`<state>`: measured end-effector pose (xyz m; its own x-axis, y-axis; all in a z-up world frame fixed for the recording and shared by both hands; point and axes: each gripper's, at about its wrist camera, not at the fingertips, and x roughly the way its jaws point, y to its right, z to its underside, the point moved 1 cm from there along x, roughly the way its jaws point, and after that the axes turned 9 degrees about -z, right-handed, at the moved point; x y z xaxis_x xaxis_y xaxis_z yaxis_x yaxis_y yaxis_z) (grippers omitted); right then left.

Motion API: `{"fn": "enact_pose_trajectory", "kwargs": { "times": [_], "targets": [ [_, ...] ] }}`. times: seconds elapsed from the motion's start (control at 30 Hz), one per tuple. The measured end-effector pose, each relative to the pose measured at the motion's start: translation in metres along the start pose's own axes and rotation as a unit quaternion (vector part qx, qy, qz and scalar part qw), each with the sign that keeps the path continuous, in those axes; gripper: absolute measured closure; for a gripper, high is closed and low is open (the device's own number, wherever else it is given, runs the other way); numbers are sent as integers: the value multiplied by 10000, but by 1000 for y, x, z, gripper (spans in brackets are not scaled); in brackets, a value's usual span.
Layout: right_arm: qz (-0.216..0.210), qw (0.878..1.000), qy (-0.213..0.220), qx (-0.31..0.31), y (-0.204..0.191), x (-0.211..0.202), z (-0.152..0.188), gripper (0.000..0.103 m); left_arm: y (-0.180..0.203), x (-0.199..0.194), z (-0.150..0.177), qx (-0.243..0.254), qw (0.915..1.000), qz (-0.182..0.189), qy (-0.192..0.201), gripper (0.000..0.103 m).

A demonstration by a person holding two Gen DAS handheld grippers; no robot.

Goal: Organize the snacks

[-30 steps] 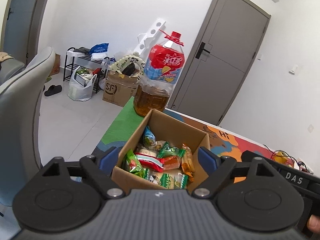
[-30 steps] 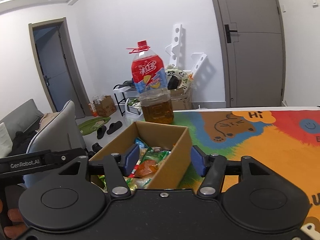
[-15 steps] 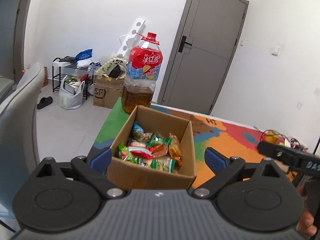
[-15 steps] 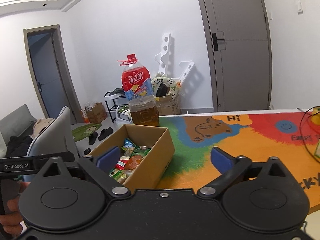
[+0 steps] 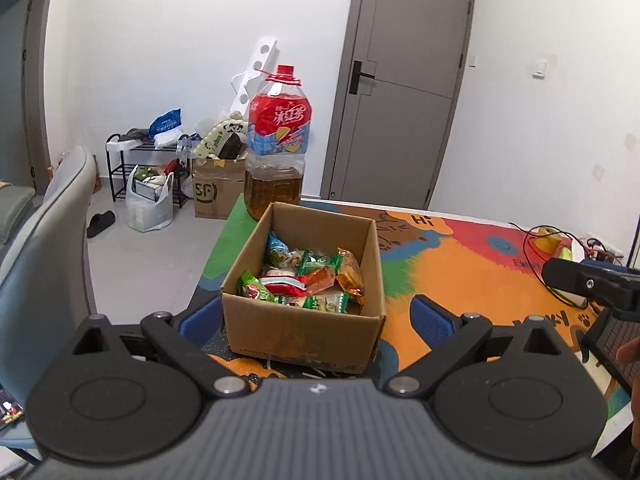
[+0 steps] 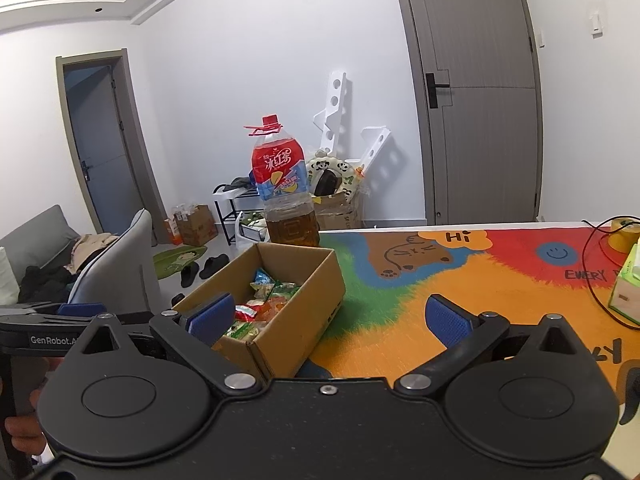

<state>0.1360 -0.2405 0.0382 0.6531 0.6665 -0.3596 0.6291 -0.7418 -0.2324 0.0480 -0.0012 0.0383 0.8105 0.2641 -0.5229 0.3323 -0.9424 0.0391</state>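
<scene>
An open cardboard box (image 5: 298, 330) stands on the colourful table mat near the left edge, holding several wrapped snacks (image 5: 306, 276). My left gripper (image 5: 316, 318) is open and empty, its blue pads either side of the box's near wall, drawn back from it. In the right wrist view the box (image 6: 292, 312) lies left of centre with the snacks (image 6: 260, 300) inside. My right gripper (image 6: 334, 314) is open and empty, to the right of the box and above the mat.
A large bottle of brown liquid (image 5: 276, 160) stands just behind the box; it also shows in the right wrist view (image 6: 286, 196). A grey chair (image 5: 44, 260) is left of the table. A green tissue box (image 6: 626, 284), tape roll and black cable lie at the right.
Both grippers have pulled back from the box and opened wider. The box now looks smaller and farther away in both views.
</scene>
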Motion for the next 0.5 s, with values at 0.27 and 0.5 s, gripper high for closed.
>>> {"fn": "enact_pose_trajectory", "kwargs": {
  "times": [0.27,0.5],
  "targets": [
    [-48,9999,-18,-109,-5,-13,3,0,5,-12,6,165,9998,-95,42,3],
    [-36,9998,-157,-129,-6,-15,9,0,0,-18,16,80,9998,-141,87,3]
  ]
}}
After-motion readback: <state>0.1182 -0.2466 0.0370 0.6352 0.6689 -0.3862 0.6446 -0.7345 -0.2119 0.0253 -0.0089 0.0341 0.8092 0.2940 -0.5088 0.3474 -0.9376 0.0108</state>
